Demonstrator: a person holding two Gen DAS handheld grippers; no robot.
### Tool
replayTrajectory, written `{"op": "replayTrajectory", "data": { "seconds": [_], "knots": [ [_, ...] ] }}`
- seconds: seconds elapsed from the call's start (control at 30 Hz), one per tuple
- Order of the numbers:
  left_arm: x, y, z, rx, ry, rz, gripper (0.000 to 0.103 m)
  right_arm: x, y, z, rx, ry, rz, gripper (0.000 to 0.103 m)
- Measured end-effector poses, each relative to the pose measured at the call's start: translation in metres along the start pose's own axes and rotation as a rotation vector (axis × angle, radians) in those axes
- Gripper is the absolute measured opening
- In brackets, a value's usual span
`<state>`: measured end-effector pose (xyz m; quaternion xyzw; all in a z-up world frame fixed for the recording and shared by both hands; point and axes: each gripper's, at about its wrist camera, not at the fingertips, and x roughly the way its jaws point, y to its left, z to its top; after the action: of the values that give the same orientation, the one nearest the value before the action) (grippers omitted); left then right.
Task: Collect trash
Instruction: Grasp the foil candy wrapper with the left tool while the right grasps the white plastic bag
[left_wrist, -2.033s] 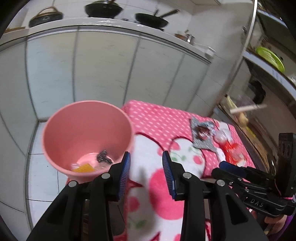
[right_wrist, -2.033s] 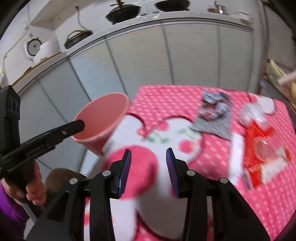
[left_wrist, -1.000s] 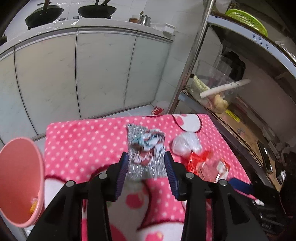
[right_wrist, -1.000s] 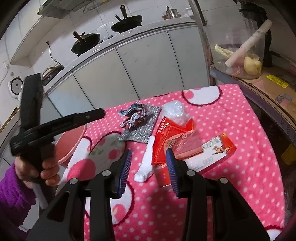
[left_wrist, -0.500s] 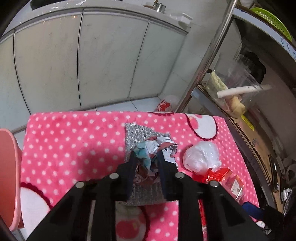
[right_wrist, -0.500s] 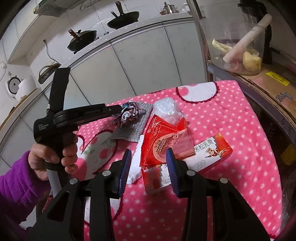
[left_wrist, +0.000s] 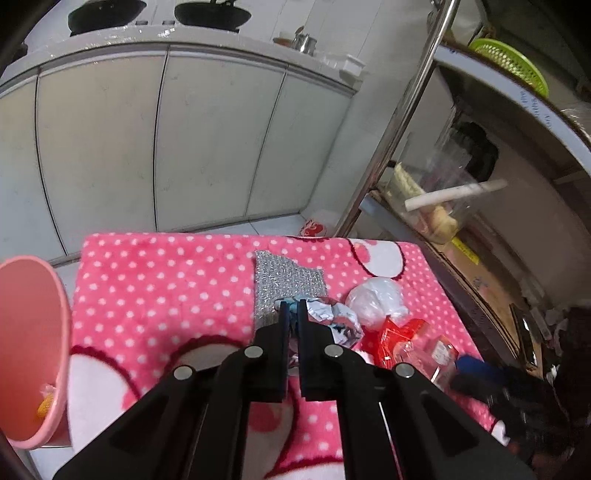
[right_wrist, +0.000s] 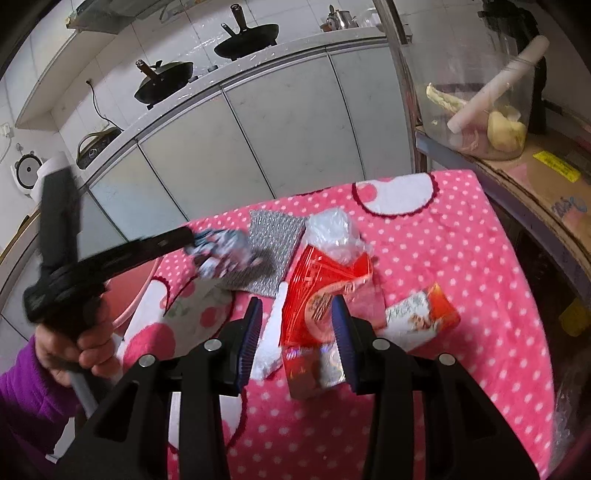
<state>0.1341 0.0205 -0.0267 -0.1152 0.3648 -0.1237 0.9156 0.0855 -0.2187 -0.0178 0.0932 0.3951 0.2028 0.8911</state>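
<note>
Crumpled foil wrapper (left_wrist: 334, 320) is pinched in the left gripper (left_wrist: 291, 314); pink plastic bin (left_wrist: 31, 347) lies leftward; right gripper (right_wrist: 297, 332) is held wide.

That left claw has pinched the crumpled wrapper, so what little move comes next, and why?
Probably carry it left to the pink plastic bin. The left gripper is shut on the crumpled foil wrapper, which looks raised off the silver mesh pad. The bin already holds scraps, and the right gripper hangs open over the red packet.

Left gripper (left_wrist: 291, 314) fingers now clamped on crumpled wrapper (left_wrist: 338, 321), lifted.
</note>
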Motion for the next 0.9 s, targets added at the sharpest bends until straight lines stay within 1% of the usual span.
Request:
{"op": "replayTrajectory", "data": {
  "seconds": [0.13, 0.27, 0.4, 0.53, 0.63, 0.7, 0.77, 0.8, 0.87, 0.9],
  "knots": [
    [-0.020, 0.008, -0.009, 0.001, -0.014, 0.000, 0.003, 0.012, 0.001, 0.025, -0.015, 0.027, -0.003, 0.040],
    [-0.031, 0.017, -0.017, -0.013, -0.011, -0.001, 0.003, 0.034, -0.001, 0.050, -0.045, 0.062, -0.039, 0.040],
    [-0.035, 0.026, -0.022, -0.024, -0.006, 0.006, 0.003, 0.068, -0.012, 0.067, -0.026, 0.154, -0.065, 0.040],
    [-0.036, 0.031, -0.023, -0.028, -0.004, 0.002, 0.003, 0.090, -0.014, 0.075, -0.048, 0.197, -0.101, 0.040],
    [-0.036, 0.032, -0.024, -0.030, -0.002, 0.000, 0.003, 0.103, -0.015, 0.075, -0.070, 0.224, -0.131, 0.040],
    [-0.037, 0.032, -0.025, -0.031, -0.001, -0.001, 0.003, 0.105, -0.016, 0.071, -0.062, 0.234, -0.114, 0.040],
    [-0.038, 0.031, -0.026, -0.030, -0.001, 0.000, 0.003, 0.102, -0.015, 0.069, -0.061, 0.220, -0.095, 0.039],
    [-0.039, 0.031, -0.026, -0.030, -0.002, 0.000, 0.003, 0.100, -0.015, 0.067, -0.066, 0.212, -0.092, 0.029],
    [-0.040, 0.031, -0.027, -0.031, -0.004, 0.002, 0.003, 0.094, -0.014, 0.064, -0.071, 0.188, -0.088, 0.024],
    [-0.041, 0.030, -0.027, -0.032, -0.006, 0.003, 0.003, 0.091, -0.014, 0.063, -0.071, 0.178, -0.086, 0.019]
  ]
}}
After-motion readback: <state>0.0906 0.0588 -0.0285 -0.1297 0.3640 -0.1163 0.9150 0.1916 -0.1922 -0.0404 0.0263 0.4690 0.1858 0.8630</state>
